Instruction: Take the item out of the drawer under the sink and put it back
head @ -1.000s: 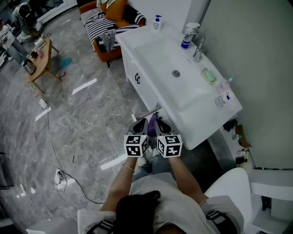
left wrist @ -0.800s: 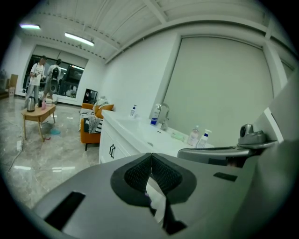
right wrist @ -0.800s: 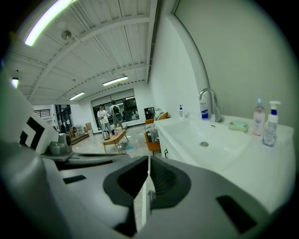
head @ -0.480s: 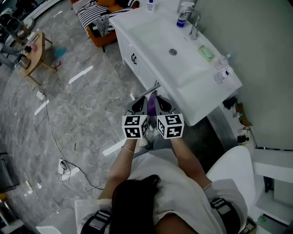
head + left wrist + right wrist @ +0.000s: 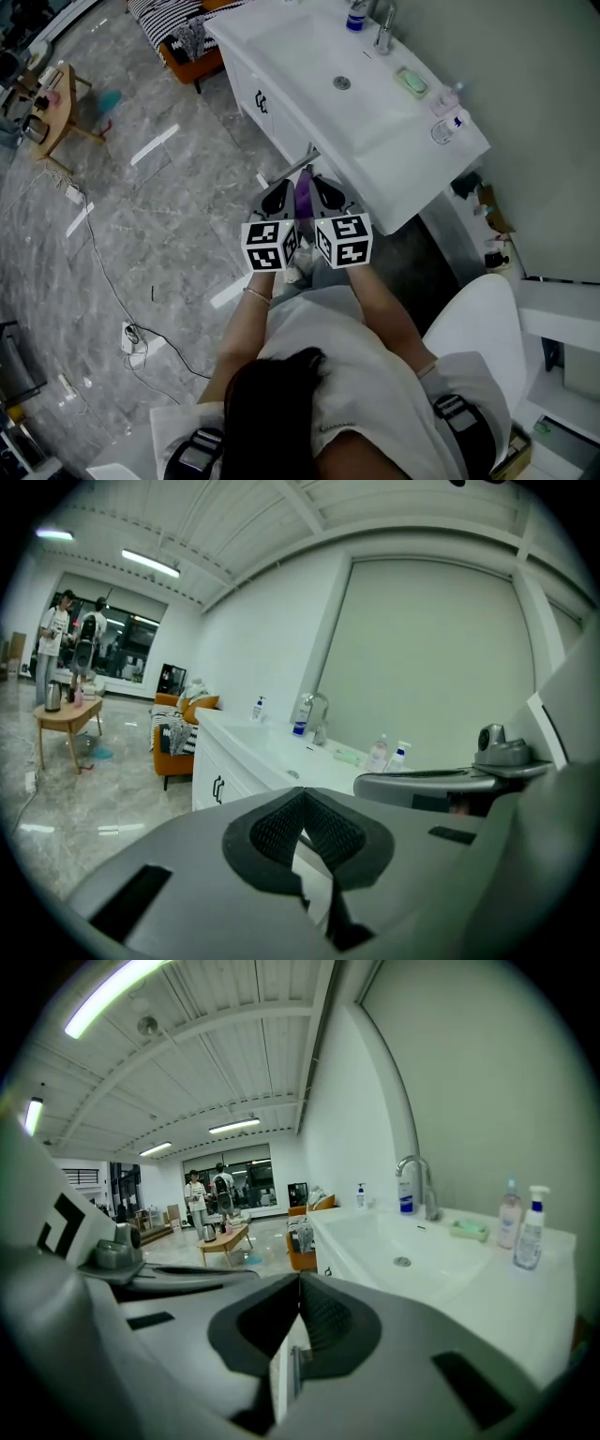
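Left fingers [image 5: 272,832]: pressed together, nothing held.
Right fingers [image 5: 328,1321]: pressed together, nothing held.
Item: not visible; I judge it is inside the shut drawer.
Drawer handle [image 5: 298,169]: on the vanity front under the sink [image 5: 281,42], just ahead of and below both tips.
Handle axis: along the vanity's front edge, crosswise to my fingers.
Nearer hand: about equal; the right is better lined up.

A small wooden table [image 5: 49,111] is seen on the grey marbled floor [image 5: 187,187], well apart from an orange sofa [image 5: 192,58] over which a striped cloth [image 5: 161,15] is draped. A white power strip [image 5: 132,335] is laid on the floor. Two people [image 5: 208,1190] are seen standing far beyond the table.
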The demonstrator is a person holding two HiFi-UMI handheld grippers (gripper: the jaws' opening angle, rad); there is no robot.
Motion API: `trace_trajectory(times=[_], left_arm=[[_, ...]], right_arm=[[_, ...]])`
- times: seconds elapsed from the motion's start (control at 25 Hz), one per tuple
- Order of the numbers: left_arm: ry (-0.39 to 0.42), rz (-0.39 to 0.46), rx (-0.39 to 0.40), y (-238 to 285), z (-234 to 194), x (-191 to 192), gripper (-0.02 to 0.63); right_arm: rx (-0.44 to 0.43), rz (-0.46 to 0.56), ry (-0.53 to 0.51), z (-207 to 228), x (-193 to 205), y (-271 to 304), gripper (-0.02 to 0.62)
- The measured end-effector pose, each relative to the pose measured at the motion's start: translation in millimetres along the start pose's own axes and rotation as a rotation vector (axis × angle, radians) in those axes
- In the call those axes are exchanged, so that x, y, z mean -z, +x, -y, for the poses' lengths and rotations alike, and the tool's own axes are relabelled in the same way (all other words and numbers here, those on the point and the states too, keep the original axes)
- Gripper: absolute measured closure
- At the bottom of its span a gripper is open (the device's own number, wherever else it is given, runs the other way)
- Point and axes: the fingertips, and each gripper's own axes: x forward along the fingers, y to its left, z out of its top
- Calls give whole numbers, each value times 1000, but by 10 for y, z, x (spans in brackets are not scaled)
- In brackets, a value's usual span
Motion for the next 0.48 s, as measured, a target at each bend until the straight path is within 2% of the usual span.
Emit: trace_trajectory(times=[0.16, 0.32, 0.48], left_arm=[[6, -19, 3, -5, -8, 40, 603], [-17, 3, 6, 9, 5, 6, 603], [-4, 5, 7, 17, 6, -3, 603]], right_arm=[[-1, -4, -2, -17, 10, 12, 578], [2, -8, -1, 7, 27, 20, 578], [-1, -17, 2, 1, 61, 29, 578]])
